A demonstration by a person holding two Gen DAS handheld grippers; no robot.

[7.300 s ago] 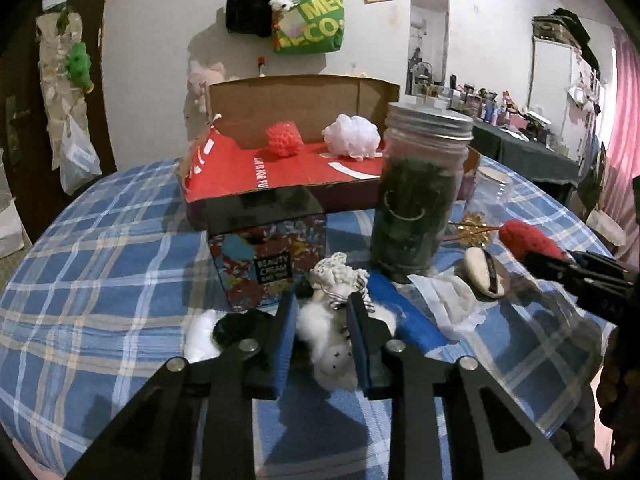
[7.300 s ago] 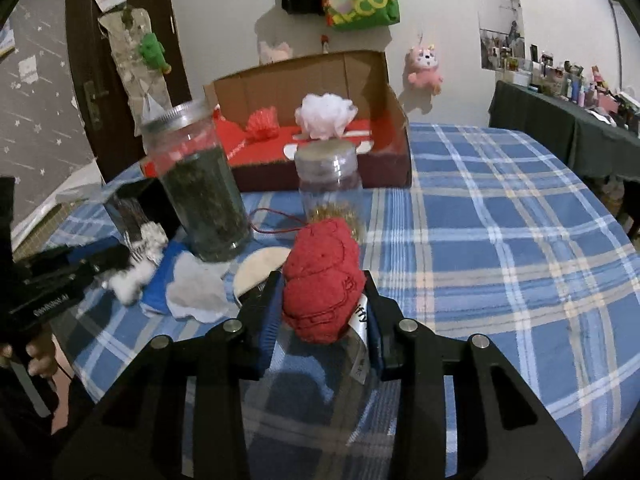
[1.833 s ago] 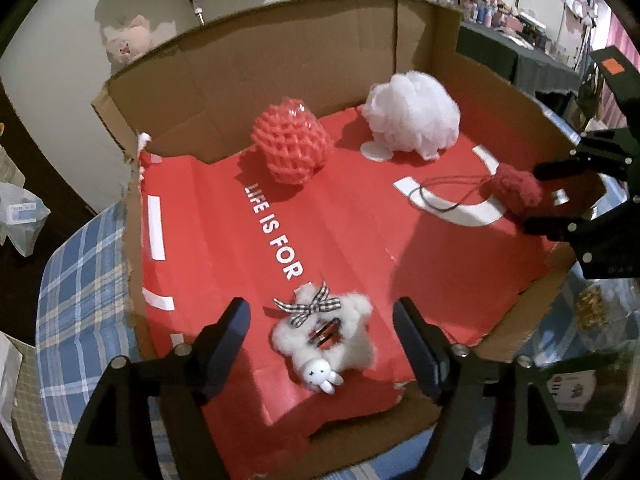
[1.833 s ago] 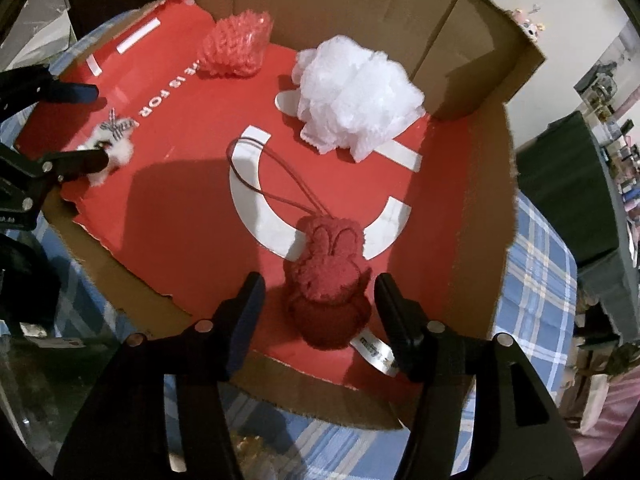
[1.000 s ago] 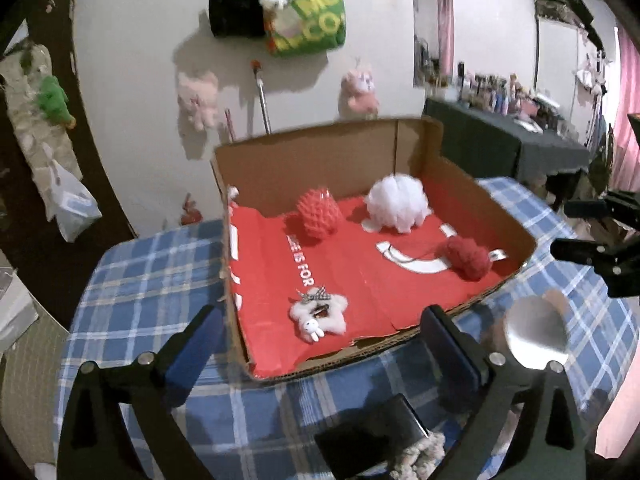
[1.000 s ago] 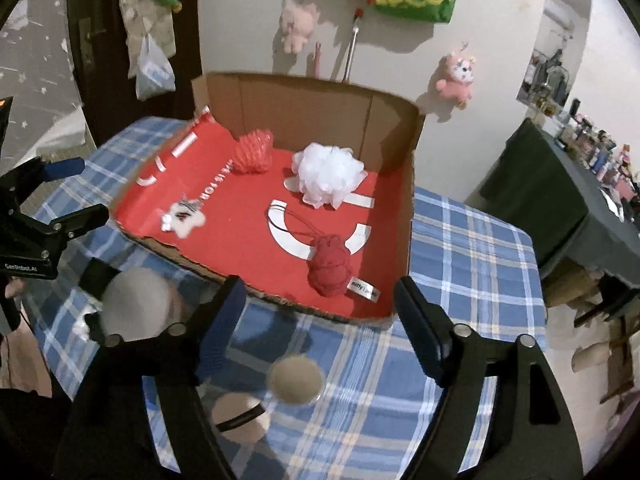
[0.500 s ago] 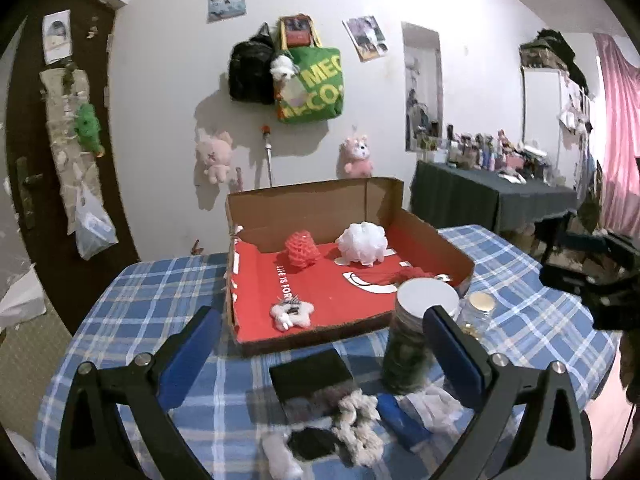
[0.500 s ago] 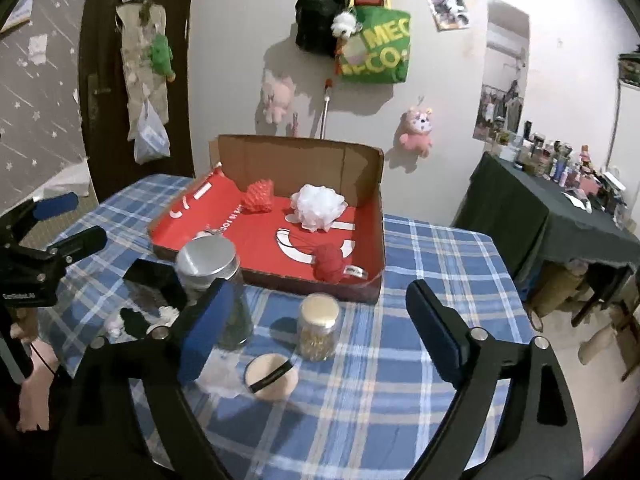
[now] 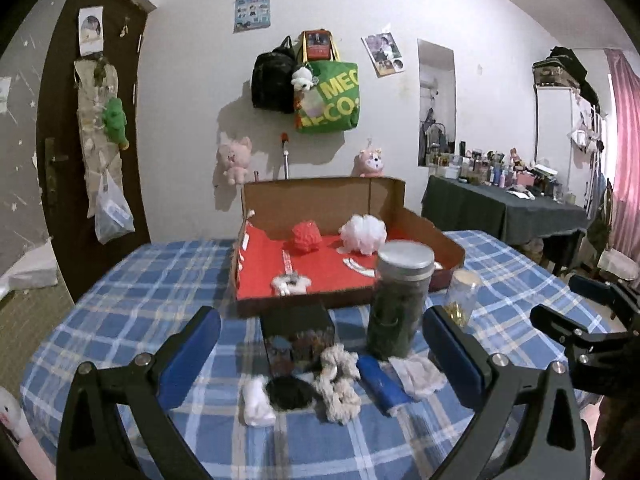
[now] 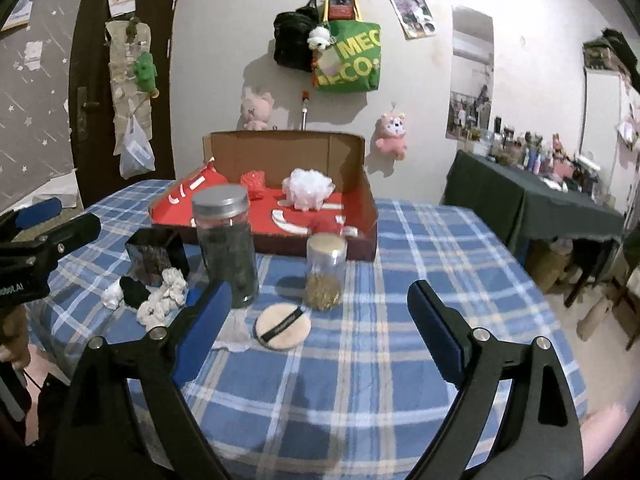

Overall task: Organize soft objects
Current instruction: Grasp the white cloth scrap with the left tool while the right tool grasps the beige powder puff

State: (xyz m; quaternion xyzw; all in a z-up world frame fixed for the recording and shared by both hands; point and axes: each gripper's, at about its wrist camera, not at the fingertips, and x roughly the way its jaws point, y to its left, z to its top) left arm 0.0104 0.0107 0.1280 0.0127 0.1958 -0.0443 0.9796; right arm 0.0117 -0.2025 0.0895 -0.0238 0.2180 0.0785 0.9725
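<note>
In my left view the cardboard box [image 9: 416,220] sits mid-frame, open, red inside. At its back lie a red mesh puff [image 9: 305,236] and, to its right, a white mesh puff [image 9: 363,234]. Near the front edge lies the white plush charm [image 9: 291,283] with its checked bow. The red plush [image 10: 325,224] shows only in my right view, low against the front wall. Lower centre, on the desk, waits a loose row: a white puff [image 9: 256,400], a black scrunchie [image 9: 289,393], a cream scrunchie [image 9: 338,384], a blue roll [image 9: 380,384] and a crumpled white cloth [image 9: 418,374]. The round beige powder puff [image 10: 283,326] lies flat, lower centre of my right view.
</note>
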